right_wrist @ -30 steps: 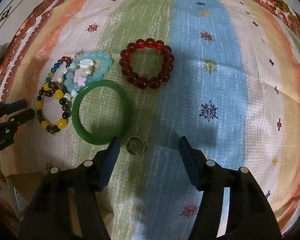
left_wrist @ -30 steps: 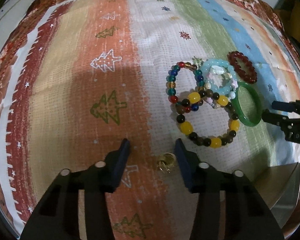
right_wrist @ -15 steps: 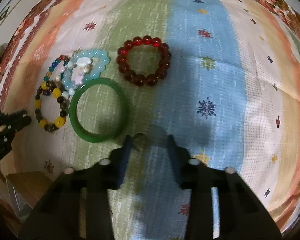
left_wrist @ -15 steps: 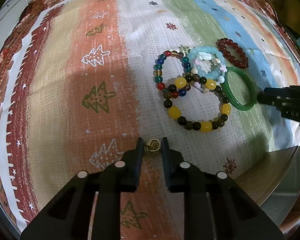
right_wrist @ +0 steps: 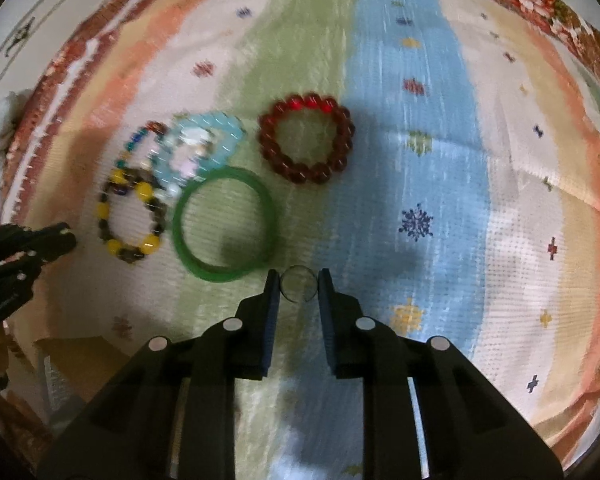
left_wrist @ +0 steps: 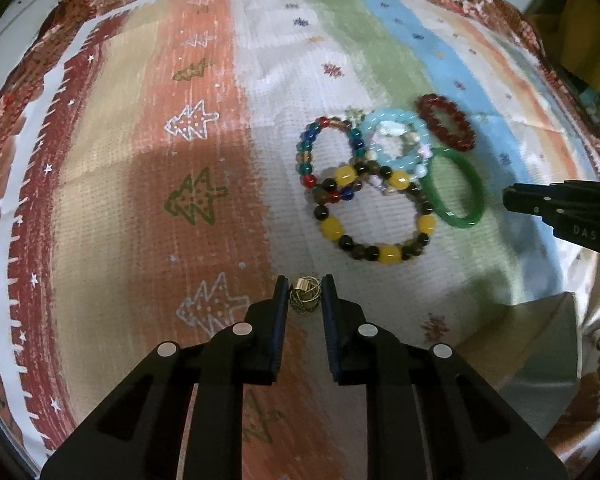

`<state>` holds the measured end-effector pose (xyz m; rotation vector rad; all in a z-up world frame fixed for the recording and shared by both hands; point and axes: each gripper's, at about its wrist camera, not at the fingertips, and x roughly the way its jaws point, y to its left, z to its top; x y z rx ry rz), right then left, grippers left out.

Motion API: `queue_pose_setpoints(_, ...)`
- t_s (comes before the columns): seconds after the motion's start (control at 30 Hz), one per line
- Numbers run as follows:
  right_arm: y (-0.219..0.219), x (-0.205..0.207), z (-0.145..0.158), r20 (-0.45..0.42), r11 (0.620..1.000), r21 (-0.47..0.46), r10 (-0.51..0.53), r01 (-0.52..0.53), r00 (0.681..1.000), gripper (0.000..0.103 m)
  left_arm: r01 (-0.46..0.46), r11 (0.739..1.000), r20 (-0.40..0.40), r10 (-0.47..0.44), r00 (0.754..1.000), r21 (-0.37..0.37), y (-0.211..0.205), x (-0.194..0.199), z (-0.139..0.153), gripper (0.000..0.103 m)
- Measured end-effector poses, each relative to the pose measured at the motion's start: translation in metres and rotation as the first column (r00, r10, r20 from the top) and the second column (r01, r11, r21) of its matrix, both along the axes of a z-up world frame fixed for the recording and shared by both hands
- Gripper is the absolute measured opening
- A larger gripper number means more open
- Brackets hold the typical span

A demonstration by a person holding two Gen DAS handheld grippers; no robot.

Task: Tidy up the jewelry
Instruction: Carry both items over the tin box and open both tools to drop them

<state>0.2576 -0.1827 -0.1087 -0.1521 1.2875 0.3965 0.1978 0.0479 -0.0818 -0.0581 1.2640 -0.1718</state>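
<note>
While the bracelets (left_wrist: 380, 184) lie bunched at the far centre of the cloth (left_wrist: 140, 200), apparently so small pieces go first, the left gripper (left_wrist: 305, 300) pinches a gold ring (left_wrist: 305, 300) at the near edge, and the right gripper's (right_wrist: 299, 285) jaws are closing on a silver ring (right_wrist: 299, 285) just beside the bangle (right_wrist: 224, 224).

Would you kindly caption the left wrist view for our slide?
Left gripper shut on a small gold ring, beaded bracelets lying beyond on striped cloth.

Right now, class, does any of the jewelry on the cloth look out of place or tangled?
Yes. The multicoloured bead bracelet, the yellow-and-dark bead bracelet and the pale blue bracelet lie overlapped in a heap, while the red bracelet lies apart.
</note>
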Motion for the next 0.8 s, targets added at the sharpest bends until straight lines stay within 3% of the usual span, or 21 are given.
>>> queue_pose_setpoints(0.17, -0.002, -0.016, 0.024, 0.031, 0.997, 0.078, 0.008, -0.01, 0.999, 0.021, 0.005, 0.999, 0.041, -0.004, 0.999, -0.035, -0.005, -0.015, 0.02, 0.016)
queue_pose_setpoints(0.53, 0.003, -0.059, 0.057, 0.105, 0.99, 0.137, 0.025, -0.039, 0.994, 0.021, 0.021, 0.995, 0.112, -0.01, 0.994, -0.097, -0.022, -0.04, 0.051, 0.016)
queue_pose_setpoints(0.8, 0.005, -0.086, 0.071, 0.131, 0.981, 0.18, 0.053, -0.076, 0.99, 0.021, 0.087, 0.984, 0.158, -0.062, 0.986, -0.157, -0.044, -0.069, 0.07, 0.016)
